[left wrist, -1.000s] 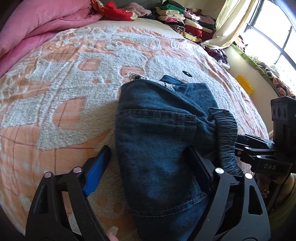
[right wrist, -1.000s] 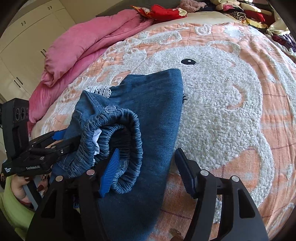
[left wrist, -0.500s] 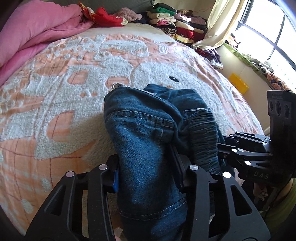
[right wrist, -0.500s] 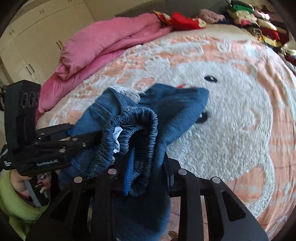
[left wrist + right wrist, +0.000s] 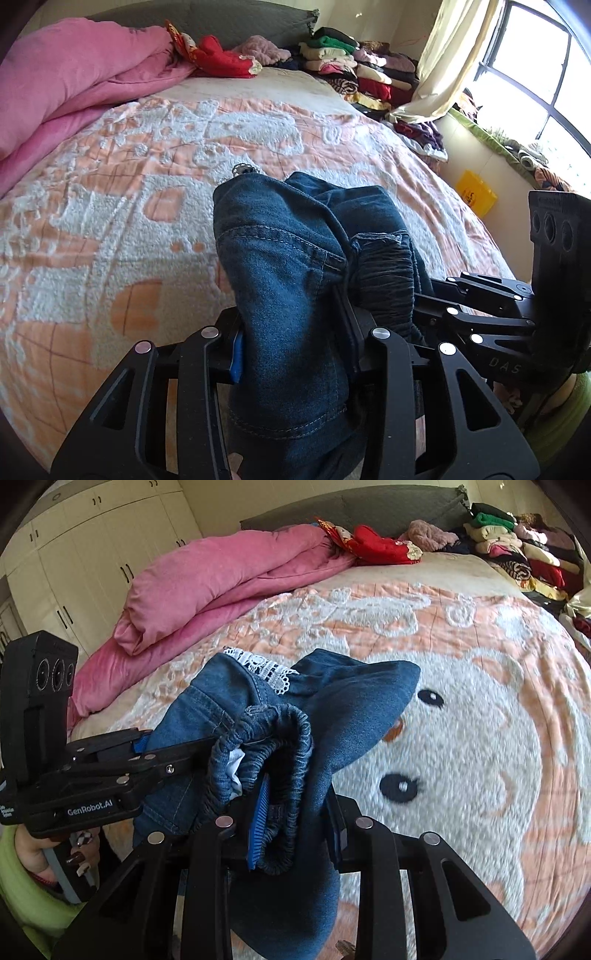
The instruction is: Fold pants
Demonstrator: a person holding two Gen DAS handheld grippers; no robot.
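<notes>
Above the bed (image 5: 110,229), both clamped on the pants (image 5: 288,295): left gripper (image 5: 295,343) pinching denim, right gripper (image 5: 295,823) just closed over the elastic waistband (image 5: 280,738); bunched cloth likely to slip or fold crookedly if pulled unevenly.

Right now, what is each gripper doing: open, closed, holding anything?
Left gripper: just closed, now clamped on the jeans.
Right gripper: closed on the jeans' elastic waistband.
</notes>
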